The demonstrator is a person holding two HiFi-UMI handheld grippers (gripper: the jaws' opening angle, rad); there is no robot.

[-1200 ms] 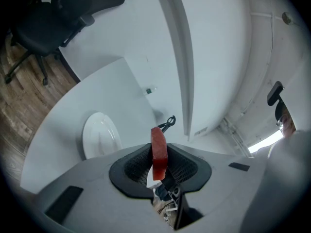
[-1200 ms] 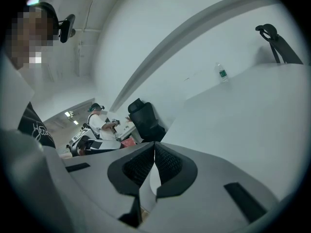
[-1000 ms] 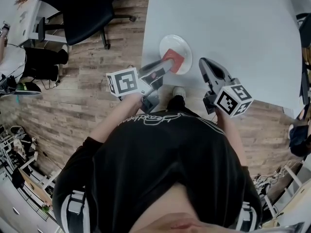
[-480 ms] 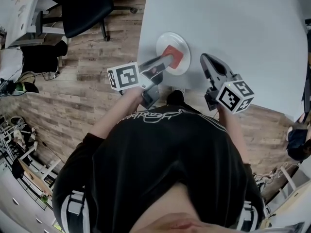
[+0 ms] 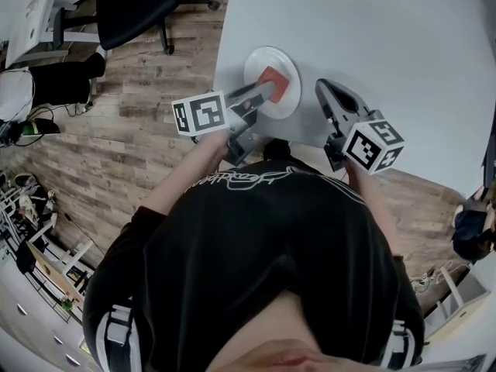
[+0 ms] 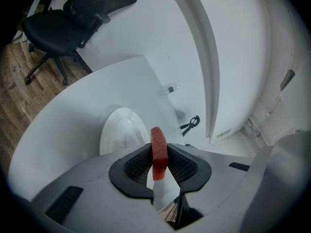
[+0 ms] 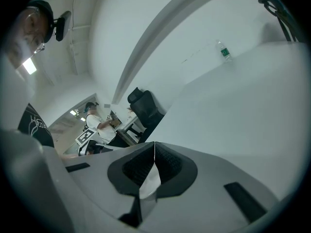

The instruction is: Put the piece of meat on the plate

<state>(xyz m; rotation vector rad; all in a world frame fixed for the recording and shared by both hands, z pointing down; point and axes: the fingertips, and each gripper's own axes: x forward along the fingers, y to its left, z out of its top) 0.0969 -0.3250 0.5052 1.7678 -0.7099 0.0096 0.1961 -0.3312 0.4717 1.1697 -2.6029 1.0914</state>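
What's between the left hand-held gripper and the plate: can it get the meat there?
Probably yes: the left hand-held gripper, shut on the meat, is right at the plate with nothing between.

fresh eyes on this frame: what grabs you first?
The red piece of meat stands out, pinched edge-on between the fingers of the left gripper, over the white plate near the table's front-left edge. To the plate's right the right gripper hangs over bare table, shut on nothing.
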